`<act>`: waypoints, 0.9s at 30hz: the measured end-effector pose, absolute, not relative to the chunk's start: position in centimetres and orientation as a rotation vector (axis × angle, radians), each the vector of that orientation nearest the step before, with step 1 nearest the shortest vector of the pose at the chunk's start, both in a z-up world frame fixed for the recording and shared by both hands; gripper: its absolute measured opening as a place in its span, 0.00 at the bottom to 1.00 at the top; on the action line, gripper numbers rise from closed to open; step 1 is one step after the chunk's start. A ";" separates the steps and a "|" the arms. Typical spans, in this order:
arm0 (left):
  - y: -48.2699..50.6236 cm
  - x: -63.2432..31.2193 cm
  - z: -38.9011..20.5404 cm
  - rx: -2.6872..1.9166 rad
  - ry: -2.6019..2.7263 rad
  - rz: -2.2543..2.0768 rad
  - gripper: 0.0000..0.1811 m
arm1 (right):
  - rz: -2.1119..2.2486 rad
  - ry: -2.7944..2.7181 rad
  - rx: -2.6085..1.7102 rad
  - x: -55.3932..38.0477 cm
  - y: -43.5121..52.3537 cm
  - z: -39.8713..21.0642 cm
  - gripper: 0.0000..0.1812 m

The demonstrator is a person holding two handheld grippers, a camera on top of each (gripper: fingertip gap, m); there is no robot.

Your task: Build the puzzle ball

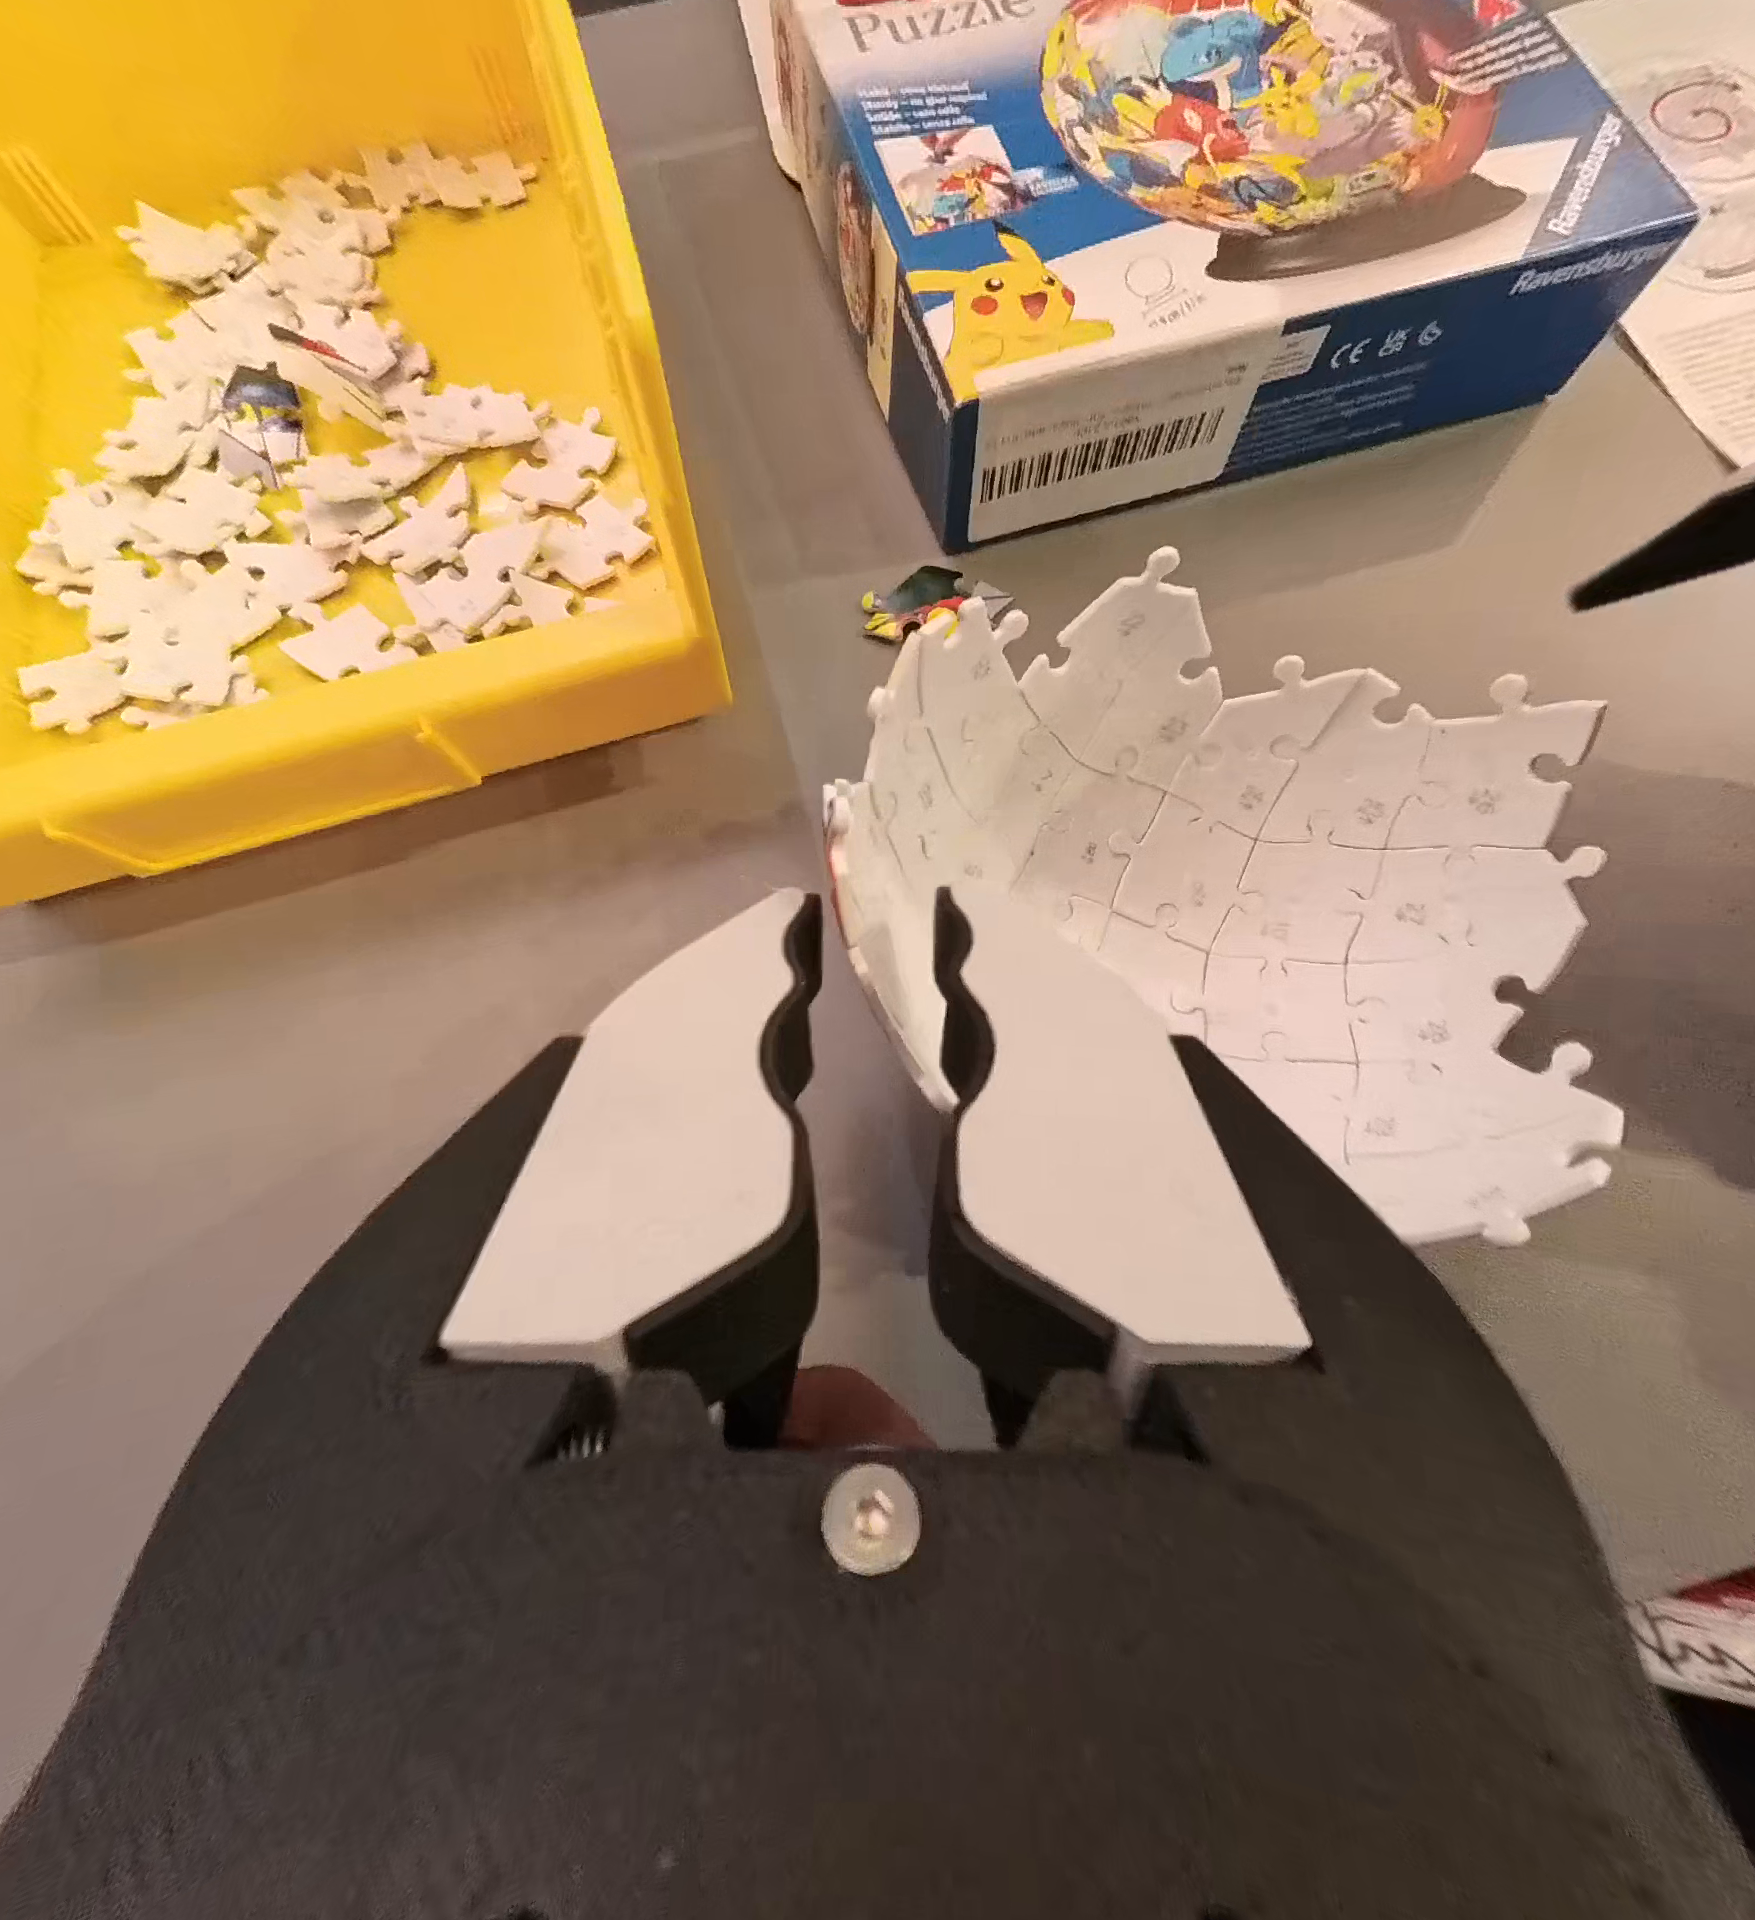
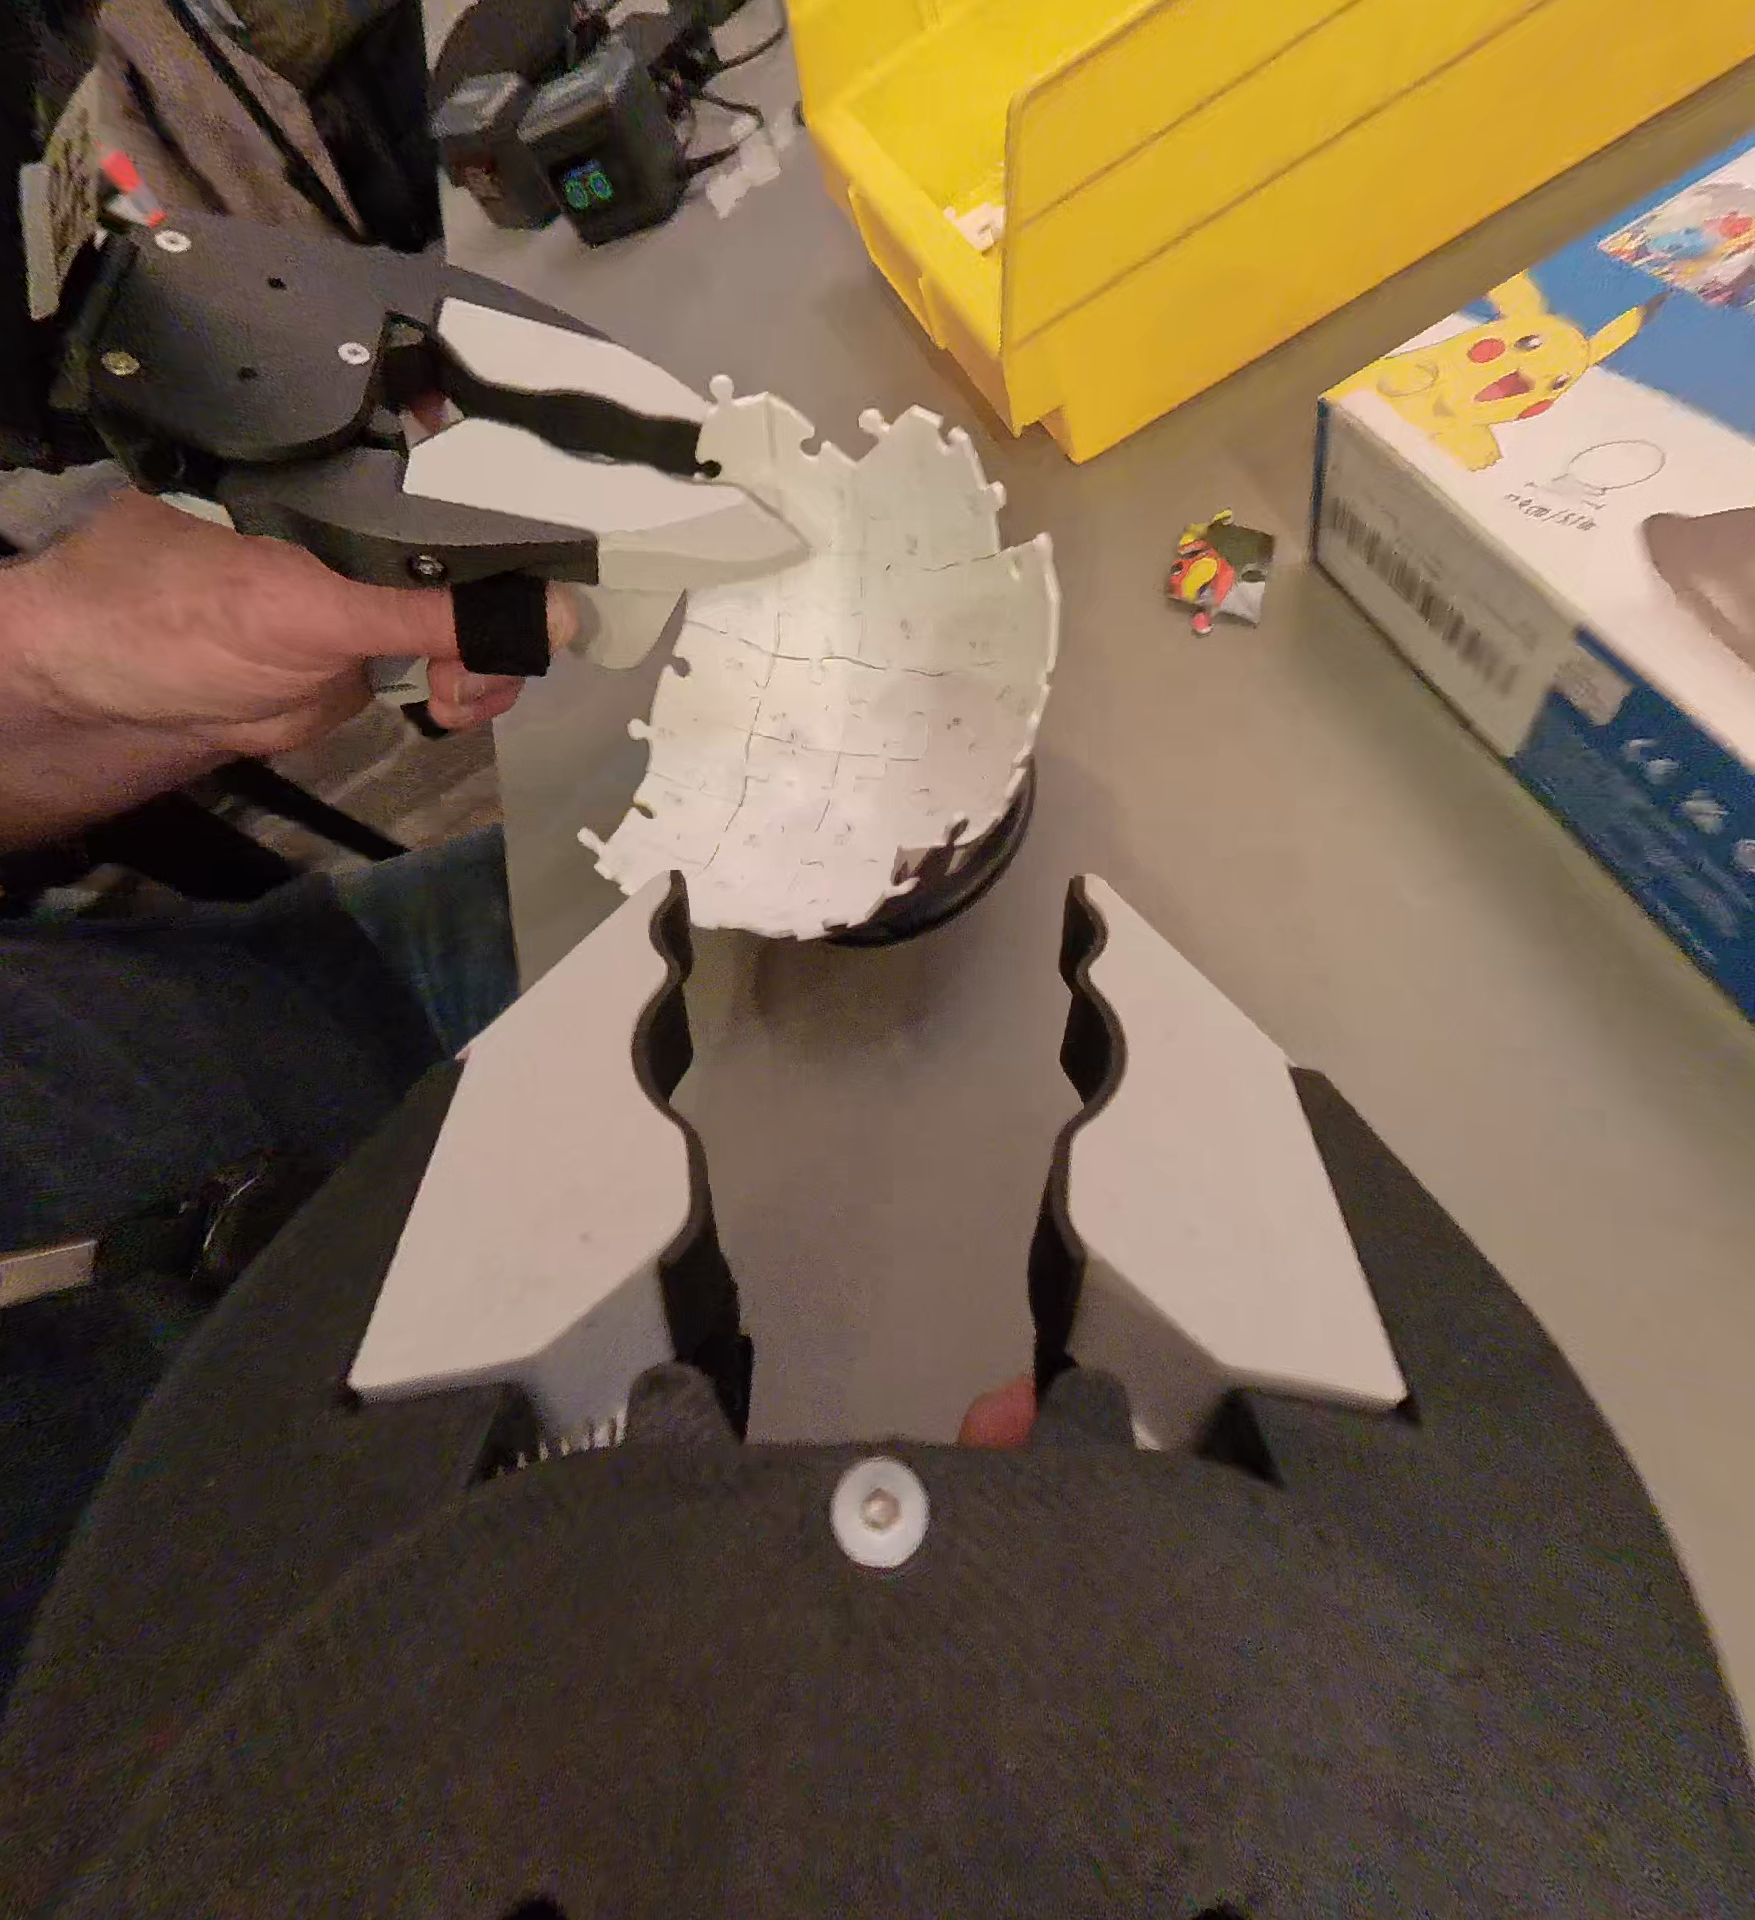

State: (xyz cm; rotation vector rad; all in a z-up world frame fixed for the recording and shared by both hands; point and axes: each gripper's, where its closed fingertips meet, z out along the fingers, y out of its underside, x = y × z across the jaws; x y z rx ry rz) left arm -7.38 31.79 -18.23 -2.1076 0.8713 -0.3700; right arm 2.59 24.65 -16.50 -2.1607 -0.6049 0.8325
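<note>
White plastic everywhere on this one: the half-built puzzle ball (image 1: 1268, 914) is basically a curved bowl of joined pieces, blank side facing in, with jagged tabs all round the rim. From the right wrist view it sits tilted on a dark round stand (image 2: 946, 883) on the grey table (image 2: 1268, 1039), just past the fingertips. The left gripper (image 1: 878, 914) is clamped down on the near-left edge of that shell, one finger outside the wall and one inside, and you can see the same grip from the other camera, with a person's hand (image 2: 229, 644) squeezing the handle at the left. The right gripper (image 2: 878, 894) is spread wide with nothing between its fingers, hanging just short of the shell's rim. A small loose puzzle piece (image 1: 914, 613), printed side up, lies on the table just beyond the shell, between it and the blue puzzle box (image 1: 1268, 260) at the far right. Over on the far left there's a yellow bin (image 1: 333, 769) with a heap of loose pieces (image 1: 333, 499) in it, nearly all flipped to the white side. A sheet of paper (image 1: 1735, 260) with round diagrams pokes out from behind the box at the far right edge. Can't tell from either view how firmly the shell sits on that stand.
</note>
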 end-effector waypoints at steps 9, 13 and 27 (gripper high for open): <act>32.1 -6.1 -19.0 -2.139 0.962 -0.435 0.04 | 0.892 -0.658 -2.196 0.4 23.8 -17.6 0.39; 32.0 -5.6 -19.1 -2.153 1.009 -0.540 0.03 | 0.939 -0.646 -2.217 -0.1 22.5 -17.7 0.39; 30.9 -6.3 -16.0 -2.084 1.047 -0.806 0.31 | 0.763 -0.608 -2.173 5.3 25.2 -15.2 0.32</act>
